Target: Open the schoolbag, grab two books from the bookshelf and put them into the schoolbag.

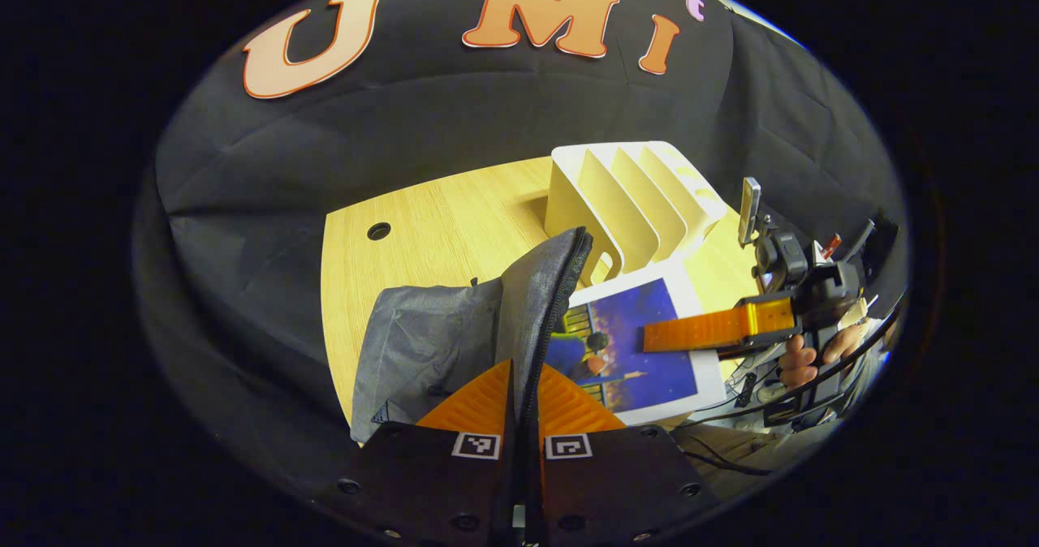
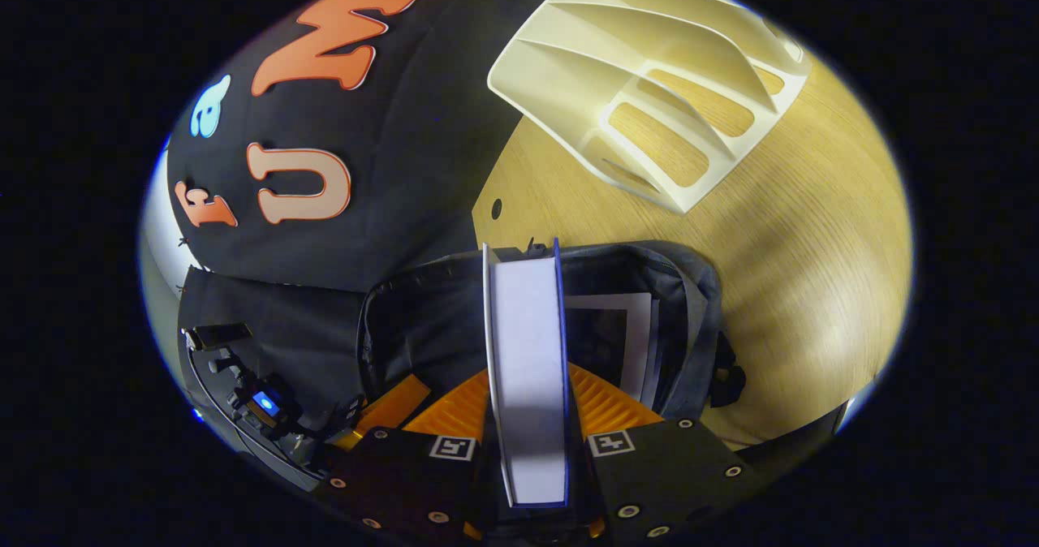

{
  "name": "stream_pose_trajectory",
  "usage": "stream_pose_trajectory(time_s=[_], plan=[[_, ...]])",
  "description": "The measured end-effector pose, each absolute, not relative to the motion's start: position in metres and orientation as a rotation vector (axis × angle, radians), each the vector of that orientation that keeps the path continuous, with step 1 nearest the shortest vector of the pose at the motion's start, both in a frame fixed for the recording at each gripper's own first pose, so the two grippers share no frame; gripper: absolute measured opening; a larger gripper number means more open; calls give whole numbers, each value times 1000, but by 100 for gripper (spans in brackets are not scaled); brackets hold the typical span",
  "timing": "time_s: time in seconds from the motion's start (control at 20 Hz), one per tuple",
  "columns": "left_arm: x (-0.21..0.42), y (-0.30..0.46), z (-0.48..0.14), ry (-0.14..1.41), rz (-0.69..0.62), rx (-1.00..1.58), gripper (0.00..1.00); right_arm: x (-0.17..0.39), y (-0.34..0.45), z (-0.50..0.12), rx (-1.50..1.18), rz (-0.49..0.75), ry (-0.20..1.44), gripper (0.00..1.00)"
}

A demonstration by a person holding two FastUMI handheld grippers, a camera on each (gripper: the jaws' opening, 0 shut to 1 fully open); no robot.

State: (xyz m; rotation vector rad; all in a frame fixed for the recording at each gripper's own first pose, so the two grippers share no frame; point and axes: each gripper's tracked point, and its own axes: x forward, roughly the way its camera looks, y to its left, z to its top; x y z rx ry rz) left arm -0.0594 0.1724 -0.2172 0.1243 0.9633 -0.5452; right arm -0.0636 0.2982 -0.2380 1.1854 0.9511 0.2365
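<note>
Loading is the step in hand. In the right gripper view the right tool (image 2: 526,417) is clamped on a thick white-paged book with a blue cover (image 2: 526,352), one finger on each face, holding it spine-up over the open mouth of the grey fabric schoolbag (image 2: 690,287). Inside the bag, a flat white-bordered book (image 2: 625,328) already stands against the far wall, so this looks like the second of the two.

In the left gripper view the left tool (image 1: 519,405) is pinched together on the zippered rim of the schoolbag (image 1: 536,303), holding the opening up. Farther off there, the right tool (image 1: 698,329) carries the book, its dark blue illustrated cover (image 1: 641,344) facing the camera, beside the bag's mouth. The cream plastic slotted bookshelf (image 1: 625,198) stands behind on the light wooden tabletop (image 1: 430,230), and its slots look empty.

Next, I judge, the book must be lowered between the bag's walls, clear of the zipper edge and beside the first book, before the right tool lets go; the left should keep the rim lifted meanwhile.
</note>
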Motion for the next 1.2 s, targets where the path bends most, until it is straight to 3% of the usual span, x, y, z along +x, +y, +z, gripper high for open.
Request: stream_pose_trajectory(time_s=[0.45, 0.7, 0.9, 1.05, 1.1, 1.2], plan=[[-67, 151, -202, 931, -605, 121, 6, -40, 337, -257, 1290, 260, 899, 36], [-73, 143, -203, 951, -607, 89, 6, -36, 351, -282, 1246, 249, 992, 39], [-74, 139, -217, 956, -593, 97, 6, -51, 357, -290, 1141, 275, 1099, 56], [-78, 139, -223, 948, -564, 117, 6, -68, 338, -296, 963, 309, 1150, 77], [-81, 135, -226, 959, -549, 100, 6, -75, 331, -297, 925, 323, 1159, 89], [-86, 129, -232, 975, -512, 86, 7, -82, 308, -294, 890, 327, 1155, 96]])
